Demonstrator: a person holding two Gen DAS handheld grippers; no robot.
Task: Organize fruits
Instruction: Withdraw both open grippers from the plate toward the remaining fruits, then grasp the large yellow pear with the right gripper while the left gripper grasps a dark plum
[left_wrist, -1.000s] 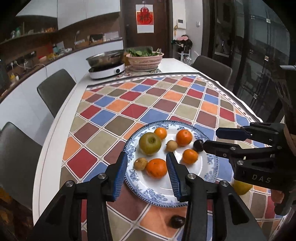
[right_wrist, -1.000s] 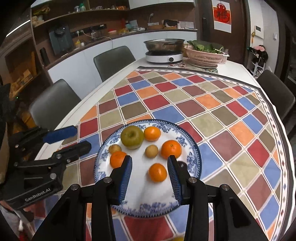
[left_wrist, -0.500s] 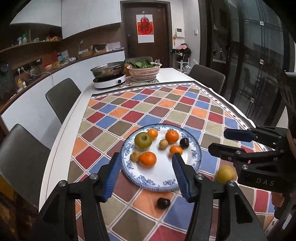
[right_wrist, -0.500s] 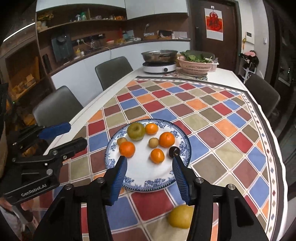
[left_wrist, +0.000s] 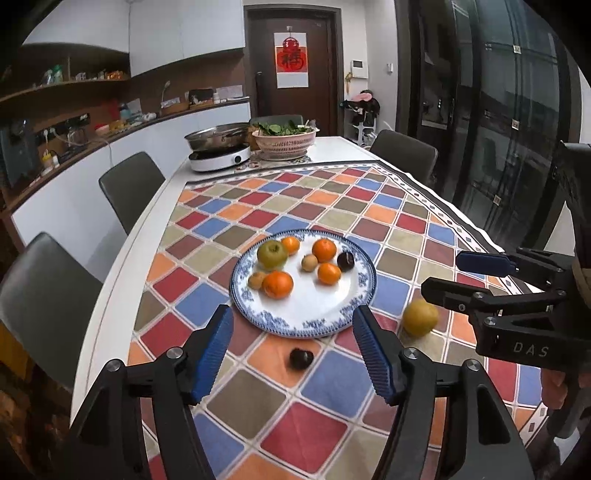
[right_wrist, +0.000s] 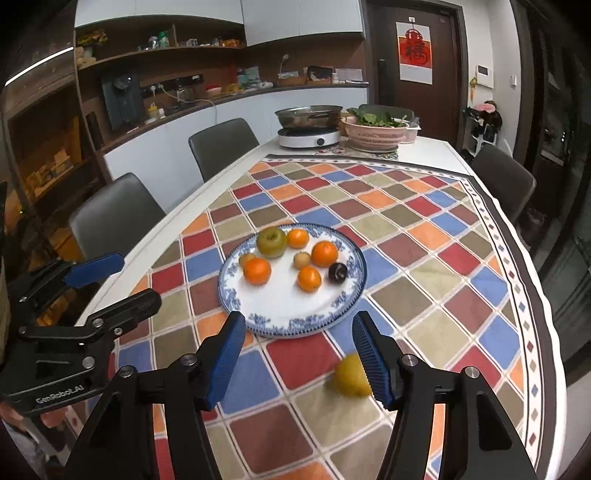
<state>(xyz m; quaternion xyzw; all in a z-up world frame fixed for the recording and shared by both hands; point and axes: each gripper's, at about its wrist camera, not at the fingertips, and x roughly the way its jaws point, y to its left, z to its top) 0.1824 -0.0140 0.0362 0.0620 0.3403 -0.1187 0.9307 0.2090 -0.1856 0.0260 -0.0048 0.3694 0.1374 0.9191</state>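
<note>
Nearest, two hand-held grippers hover above a long table (left_wrist: 122, 258) covered with a checked tablecloth (left_wrist: 369, 206) of many colours. The left gripper (left_wrist: 291, 350) has its blue-padded jaws spread apart with nothing between them, and they have just been opening. The right gripper (right_wrist: 299, 354) is likewise parted and holds nothing, its jaws also just having opened wider. On the cloth just in front of the left gripper lies a small dark fruit (left_wrist: 301, 358). A yellow fruit (right_wrist: 351, 376), blurred in the right wrist view, sits on the cloth beside the right gripper's right finger, at about four o'clock from the plate. Beyond both grippers rests a blue-and-white plate (left_wrist: 295, 317), its near half bare. On its far half are a green apple (left_wrist: 272, 254) at eleven o'clock, four oranges (left_wrist: 278, 284), two small tan fruits (left_wrist: 309, 263) and a dark plum (left_wrist: 345, 261) at two o'clock near the rim. Grey chairs (left_wrist: 129, 188) stand along the table's left side, with another (left_wrist: 402, 151) on the right. At the far end stand a metal pan on a white cooker (left_wrist: 218, 147) and a pink basket of greens (left_wrist: 286, 138). Behind them are a counter (left_wrist: 110, 136) and a dark door (left_wrist: 291, 70) with a red paper decoration.
</note>
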